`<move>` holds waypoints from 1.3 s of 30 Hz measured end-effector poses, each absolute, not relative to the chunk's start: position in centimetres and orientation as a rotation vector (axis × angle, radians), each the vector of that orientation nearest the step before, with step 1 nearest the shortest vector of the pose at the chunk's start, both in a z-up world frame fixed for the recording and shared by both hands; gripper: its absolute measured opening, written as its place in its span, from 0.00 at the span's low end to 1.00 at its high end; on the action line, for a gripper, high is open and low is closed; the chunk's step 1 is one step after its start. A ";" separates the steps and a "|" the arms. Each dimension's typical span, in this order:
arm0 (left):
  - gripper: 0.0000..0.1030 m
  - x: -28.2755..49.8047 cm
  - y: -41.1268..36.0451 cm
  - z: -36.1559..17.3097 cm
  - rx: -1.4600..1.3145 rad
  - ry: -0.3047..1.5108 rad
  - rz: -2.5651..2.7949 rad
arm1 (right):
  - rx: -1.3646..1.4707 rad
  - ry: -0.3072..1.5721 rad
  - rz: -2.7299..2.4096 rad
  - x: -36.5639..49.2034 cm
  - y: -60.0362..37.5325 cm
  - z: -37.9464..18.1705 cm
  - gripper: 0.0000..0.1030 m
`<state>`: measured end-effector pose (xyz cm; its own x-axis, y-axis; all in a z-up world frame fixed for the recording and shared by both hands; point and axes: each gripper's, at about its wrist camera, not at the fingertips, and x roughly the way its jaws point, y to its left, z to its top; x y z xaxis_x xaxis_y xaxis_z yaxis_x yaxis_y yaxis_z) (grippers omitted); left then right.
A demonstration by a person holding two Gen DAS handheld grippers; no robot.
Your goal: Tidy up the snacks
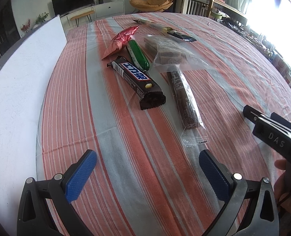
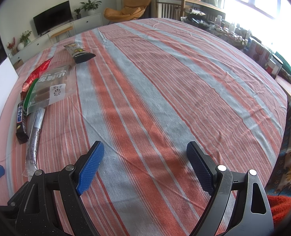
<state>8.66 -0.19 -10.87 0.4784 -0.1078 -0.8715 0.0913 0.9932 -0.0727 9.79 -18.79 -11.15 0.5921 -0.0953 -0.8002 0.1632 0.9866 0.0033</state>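
Note:
Several snacks lie on the striped cloth [image 1: 137, 137]. A black chocolate bar [image 1: 137, 79] sits nearest the middle of the left wrist view, with a green pack [image 1: 138, 55] and a red pack [image 1: 122, 40] behind it. A clear bag of brown cakes [image 1: 171, 54] overlaps a long clear-wrapped brown stick [image 1: 183, 100]. A pale-and-black bar [image 1: 169, 29] lies furthest away. My left gripper [image 1: 147, 158] is open above the cloth, short of the stick's near end. My right gripper [image 2: 144, 151] is open over bare cloth; the snacks such as the cake bag [image 2: 51, 86] lie to its left.
A white board [image 1: 16, 90] runs along the table's left side. The right gripper's body [image 1: 273, 129] and a hand [image 1: 283, 175] show at the right of the left wrist view. Cluttered shelves [image 2: 263, 55] border the table's right edge. Chairs and a TV stand are beyond.

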 end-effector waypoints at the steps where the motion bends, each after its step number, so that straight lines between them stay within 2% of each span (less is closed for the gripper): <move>1: 1.00 8.8 0.1 -10.4 -0.052 1.064 -0.129 | 0.079 0.925 -0.150 9.8 -18.8 -11.2 0.86; 7: 0.99 12.3 1.1 -7.1 -0.124 1.032 -0.069 | 0.079 0.925 -0.151 9.8 -18.8 -11.2 0.86; 10: 0.96 14.9 2.0 -6.7 -0.176 1.020 -0.015 | 0.079 0.925 -0.151 9.8 -18.7 -11.2 0.86; 17: 0.78 18.8 1.6 -9.8 -0.130 1.121 0.038 | 0.079 0.925 -0.150 9.8 -18.7 -11.2 0.86; 22: 0.50 18.2 1.5 -10.2 -0.055 1.091 0.069 | 0.079 0.925 -0.151 9.8 -18.7 -11.2 0.87; 24: 0.21 17.8 1.8 -10.1 -0.044 1.081 0.055 | 0.079 0.925 -0.151 9.8 -18.7 -11.2 0.87; 28: 0.18 16.4 2.9 -9.8 -0.076 1.103 0.038 | 0.079 0.925 -0.151 9.8 -18.7 -11.2 0.87; 37: 0.18 10.7 2.2 -9.7 -0.017 1.095 -0.004 | 0.079 0.924 -0.151 9.8 -18.7 -11.2 0.87; 38: 0.19 10.4 2.0 -9.7 -0.011 1.087 -0.007 | 0.079 0.924 -0.151 9.8 -18.7 -11.2 0.87; 39: 0.24 10.2 1.9 -9.7 -0.009 1.078 -0.009 | 0.078 0.924 -0.151 9.8 -18.7 -11.2 0.87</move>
<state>10.25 1.87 -9.73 0.4727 -0.0118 -0.8812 0.0031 0.9999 -0.0117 9.81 -18.70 -11.24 0.5929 -0.0962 -0.7995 0.1635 0.9865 0.0025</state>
